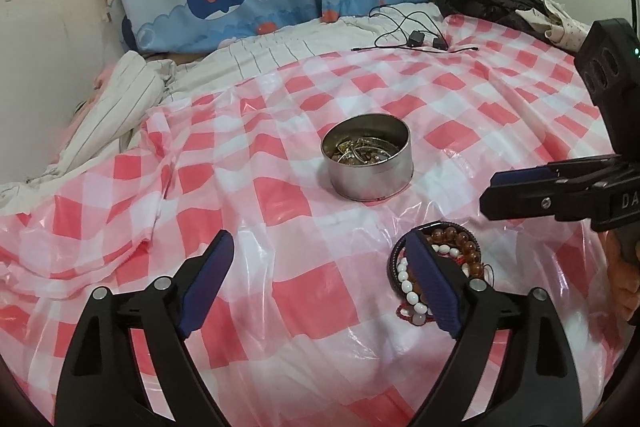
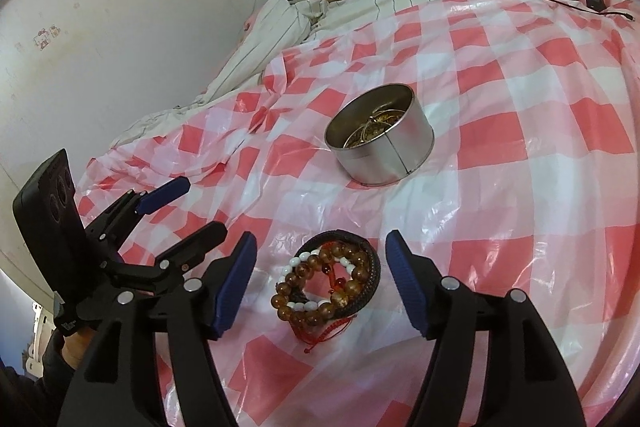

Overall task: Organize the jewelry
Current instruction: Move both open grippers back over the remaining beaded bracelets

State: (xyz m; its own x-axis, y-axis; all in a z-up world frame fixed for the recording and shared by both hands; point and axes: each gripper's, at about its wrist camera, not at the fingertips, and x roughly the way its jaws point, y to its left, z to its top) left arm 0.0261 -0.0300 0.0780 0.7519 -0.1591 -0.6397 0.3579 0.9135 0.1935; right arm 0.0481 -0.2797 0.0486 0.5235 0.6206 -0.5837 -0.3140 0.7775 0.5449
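- We're holding both grippers over the pink-and-white checked plastic sheet [image 2: 520, 115] on the bed, both angled down toward the work.
- Right gripper [image 2: 320, 279]: fingers are standing well apart, nothing pinched. The bracelet pile [image 2: 328, 283] is lying on the sheet between them, touching neither pad.
- Left gripper [image 1: 320, 279]: fingers are spread wide too, empty between them. In the left wrist view its right finger is sitting over the pile's edge; we can't tell if it's touching.
- The pile is looking like amber beads, white beads, a dark braided band and red cord, all overlapping.
- The round metal tin [image 2: 380, 135] is sitting further up the sheet, well apart from the pile, open-topped, with gold-coloured pieces already inside. We're judging that's the destination.
- Risks from here:
  - Loops are nesting, so closing on one strand is likely dragging the rest along or dropping some mid-carry.
  - Round beads are prone to rolling out from between flat pads.
  - The sheet is slick and wrinkled; closing low could be pinching plastic and tugging the tin.
  - Red cord ends are trailing loose and could snag a finger.
  - The two grippers are crowding the same spot, so a collision is possible.
  - The tin is light-looking, so a rim bump could tip it.
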